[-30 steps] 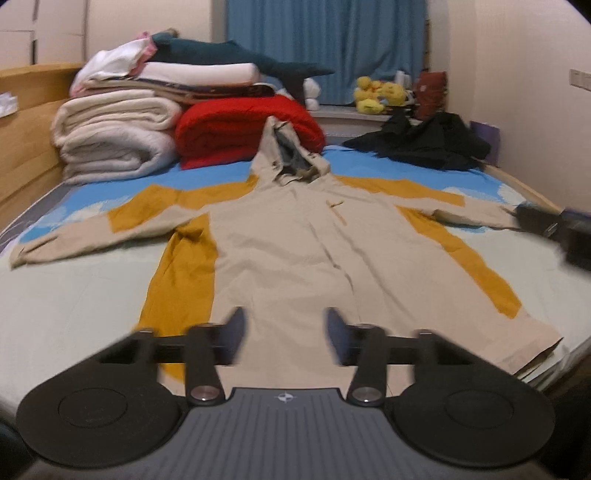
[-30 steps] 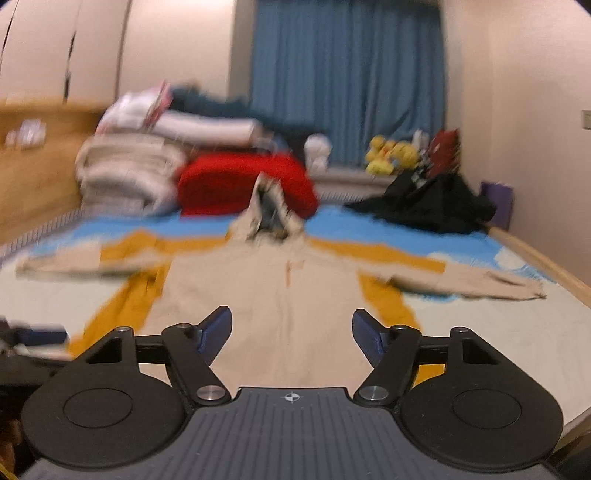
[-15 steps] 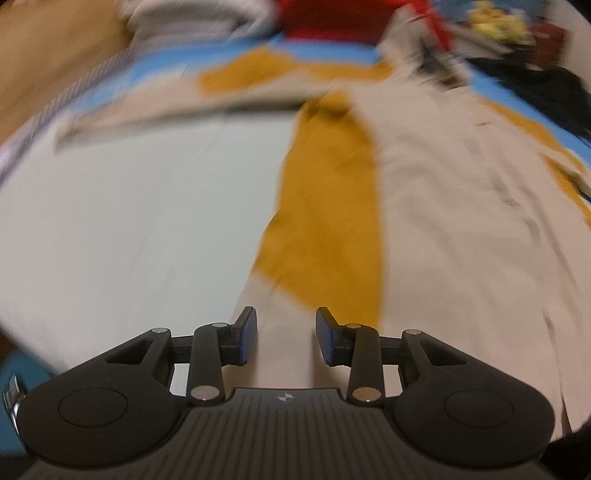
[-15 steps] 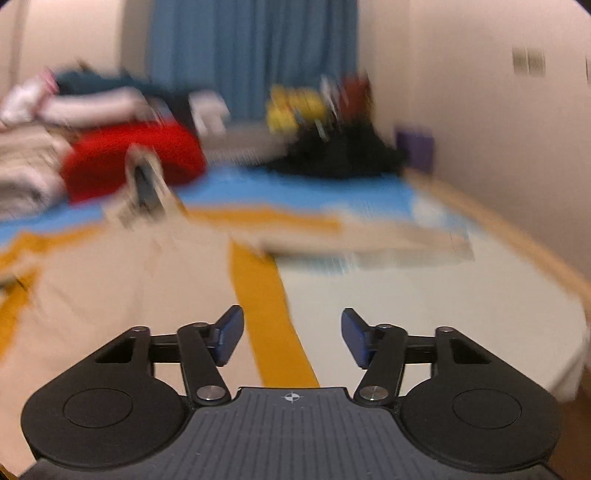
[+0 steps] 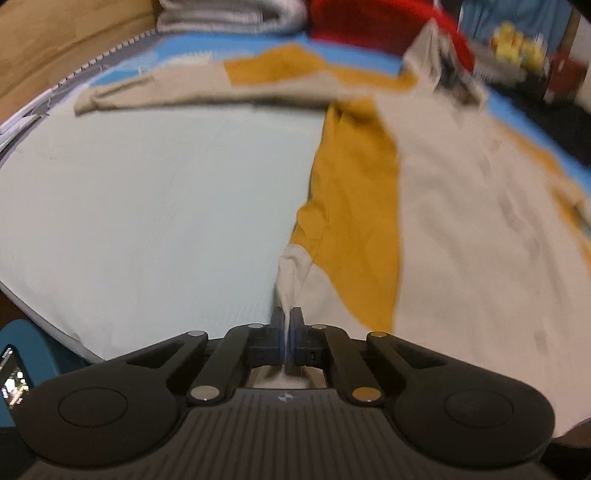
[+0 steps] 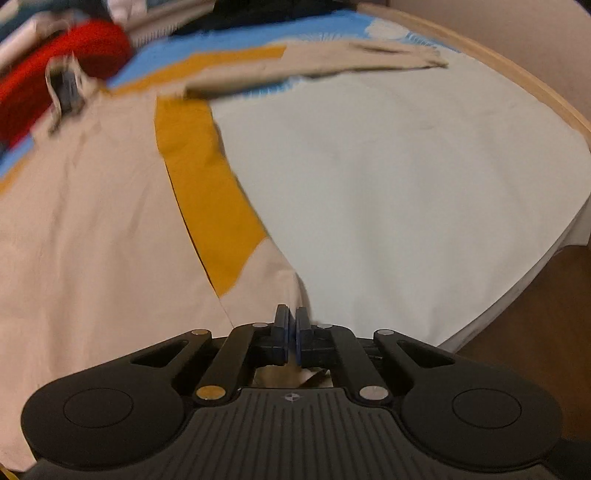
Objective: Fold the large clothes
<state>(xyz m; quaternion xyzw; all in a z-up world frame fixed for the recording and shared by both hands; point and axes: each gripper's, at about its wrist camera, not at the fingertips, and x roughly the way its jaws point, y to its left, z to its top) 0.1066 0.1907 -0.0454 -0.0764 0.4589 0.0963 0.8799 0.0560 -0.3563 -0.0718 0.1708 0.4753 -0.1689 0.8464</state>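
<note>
A large beige hooded jacket with mustard-yellow side panels lies spread flat on the bed, sleeves stretched out to both sides. My left gripper is shut on the jacket's lower left hem corner, and a pinch of beige cloth rises between its pads. In the right wrist view the same jacket fills the left half. My right gripper is shut at the lower right hem corner, with beige cloth showing just behind the pads.
The pale bed sheet lies bare on the jacket's left, and the pale bed sheet on its right runs to a wooden bed rim. A red blanket and folded bedding sit at the head. Wooden floor lies beyond the corner.
Both grippers dropped from a level view over the bed down to the jacket's hem corners, left and right. Both sets of jaws went from open to shut on the cloth.
</note>
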